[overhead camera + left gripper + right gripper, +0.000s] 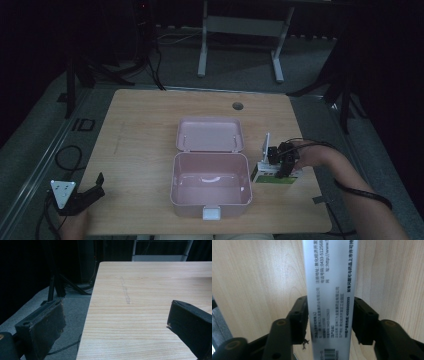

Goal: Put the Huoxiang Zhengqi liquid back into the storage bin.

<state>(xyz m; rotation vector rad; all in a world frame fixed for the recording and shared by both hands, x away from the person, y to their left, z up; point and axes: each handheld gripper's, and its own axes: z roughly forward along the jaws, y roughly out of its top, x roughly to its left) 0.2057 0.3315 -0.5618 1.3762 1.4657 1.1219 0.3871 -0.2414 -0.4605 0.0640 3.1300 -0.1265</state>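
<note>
Just right of the frame centre in the high view: a small white and green carton (276, 174), flat on the wooden tabletop (140, 150), its end flap standing up, close beside the right wall of a pink plastic box (210, 186). Pressed on the carton from above, the right gripper (281, 161), with a hand (312, 154) behind it and a forearm running down to the lower right corner. In the right gripper view, the same carton (329, 297) as a long white face with lines of printed text and a barcode at the bottom edge, squeezed between the two black jaws, one on each long side, both touching. Pink box open, inside empty apart from a pale curved shape on the floor, lid (210, 134) thrown back flat toward the upper part of the frame, white latch (212, 214) at the near wall. Far away at the lower left of the high view, near the tabletop corner, the left gripper (99, 184) with its grey three-cornered plate, jaws wide apart. In the left gripper view, those jaws spread to both sides over the tabletop edge, holding nothing, with bare wood (150, 310) and a faint pale streak between them.
</note>
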